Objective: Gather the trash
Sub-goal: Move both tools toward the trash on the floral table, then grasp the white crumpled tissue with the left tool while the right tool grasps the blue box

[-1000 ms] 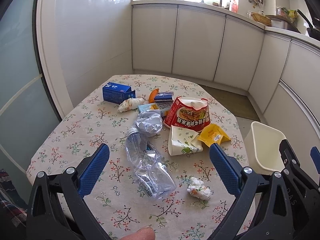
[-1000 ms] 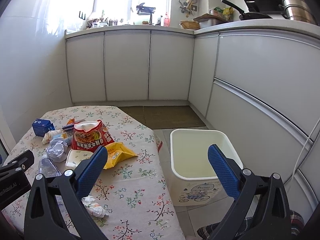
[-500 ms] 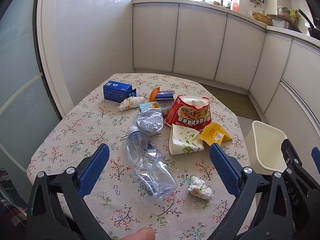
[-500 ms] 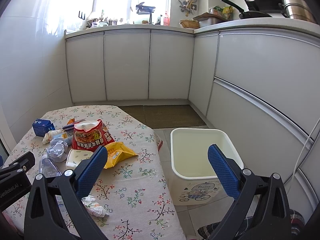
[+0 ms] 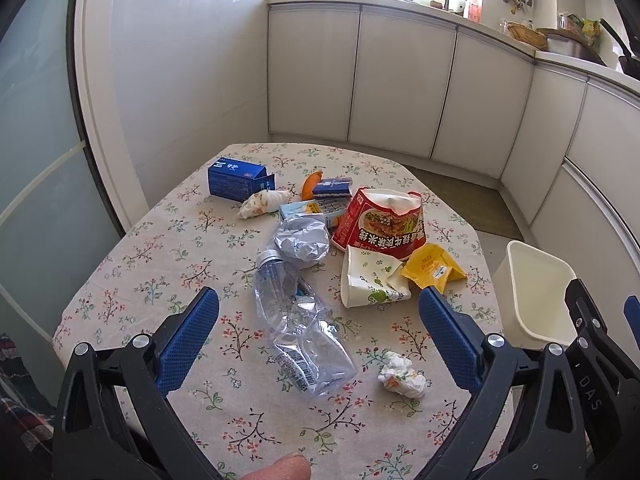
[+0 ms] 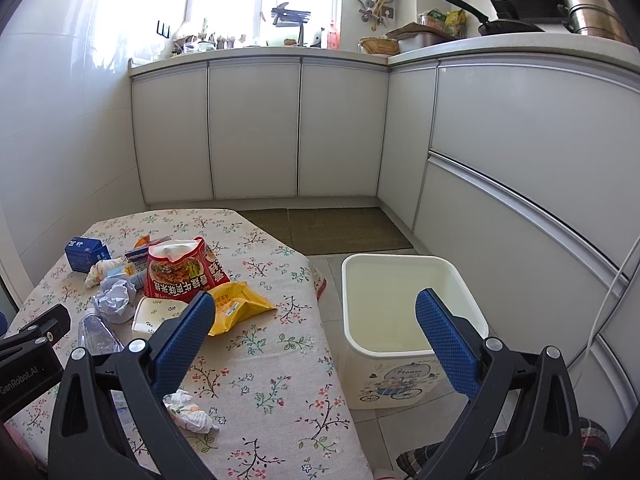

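Trash lies scattered on a floral tablecloth [image 5: 152, 280]: a crushed clear bottle [image 5: 298, 320], a crumpled tissue [image 5: 402, 374], a paper cup [image 5: 370, 282], a yellow wrapper [image 5: 434, 268], a red noodle bowl [image 5: 380, 224], a foil ball [image 5: 302, 242] and a blue carton [image 5: 236, 178]. My left gripper [image 5: 318, 308] hovers open above the bottle, empty. A cream bin [image 6: 404, 320] stands on the floor right of the table. My right gripper [image 6: 312, 312] is open and empty, hanging over the table's right edge [image 6: 320, 320] near the bin.
White cabinets [image 6: 256, 128] run along the back and right walls, with a mat [image 6: 340, 230] on the floor before them. A second tissue [image 5: 260, 202], an orange peel [image 5: 310, 184] and small cartons [image 5: 316, 210] lie at the table's far side. A fingertip [image 5: 280, 470] shows at the bottom.
Both views have shifted only slightly; the left gripper has eased back a little. No trash has moved and both grippers stay open.
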A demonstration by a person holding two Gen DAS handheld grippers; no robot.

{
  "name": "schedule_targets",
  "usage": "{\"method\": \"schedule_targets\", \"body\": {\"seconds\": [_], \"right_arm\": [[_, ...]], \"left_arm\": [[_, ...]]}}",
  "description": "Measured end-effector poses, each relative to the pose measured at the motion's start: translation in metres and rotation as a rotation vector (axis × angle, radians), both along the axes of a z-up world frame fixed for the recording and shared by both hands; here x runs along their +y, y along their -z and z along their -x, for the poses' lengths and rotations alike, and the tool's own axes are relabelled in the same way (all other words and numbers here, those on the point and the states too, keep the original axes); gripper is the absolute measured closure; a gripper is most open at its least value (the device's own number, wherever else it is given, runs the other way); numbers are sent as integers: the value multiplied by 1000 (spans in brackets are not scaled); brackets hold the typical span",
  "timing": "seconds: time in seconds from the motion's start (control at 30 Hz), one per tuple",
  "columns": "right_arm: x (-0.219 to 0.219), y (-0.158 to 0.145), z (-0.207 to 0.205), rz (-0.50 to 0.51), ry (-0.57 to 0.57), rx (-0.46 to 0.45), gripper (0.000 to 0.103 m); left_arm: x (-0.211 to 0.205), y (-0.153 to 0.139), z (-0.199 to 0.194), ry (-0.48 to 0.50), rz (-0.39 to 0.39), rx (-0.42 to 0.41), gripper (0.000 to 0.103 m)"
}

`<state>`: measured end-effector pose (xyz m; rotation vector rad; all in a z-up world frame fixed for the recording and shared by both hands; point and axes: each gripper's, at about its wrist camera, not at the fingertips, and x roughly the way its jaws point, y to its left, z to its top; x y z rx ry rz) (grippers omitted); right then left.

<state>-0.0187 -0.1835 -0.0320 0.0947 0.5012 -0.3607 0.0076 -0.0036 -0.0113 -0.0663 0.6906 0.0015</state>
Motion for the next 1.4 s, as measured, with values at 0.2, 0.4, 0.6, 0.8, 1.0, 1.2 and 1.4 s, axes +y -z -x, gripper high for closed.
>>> {"method": "schedule_targets", "body": {"seconds": [0.2,0.4,0.6,0.8,1.0,1.2,1.4], "right_arm": [[-9,12,-10,-89,-15,79,5],[-17,28,-22,-204,-45,178,5],[-11,23,-40,-224,-119,255,5],[-15,5,-74,-218,-180,308,5],[-34,8,-109,-241,-183,332,5],[-46,44,-127,-320,-157,406,5],[-44,45,-138,-275,-151,394,5]], "left_arm": [[8,7,-7,-23,2,66,7],[24,20,-20,-52,53,160,7],[57,41,-52,-115,86,283,7],[101,47,-90,-188,206,377,7],[137,34,-150,-219,277,397,7],[148,59,-223,-123,278,489,7],[129,97,-279,-105,192,543,7]]}}
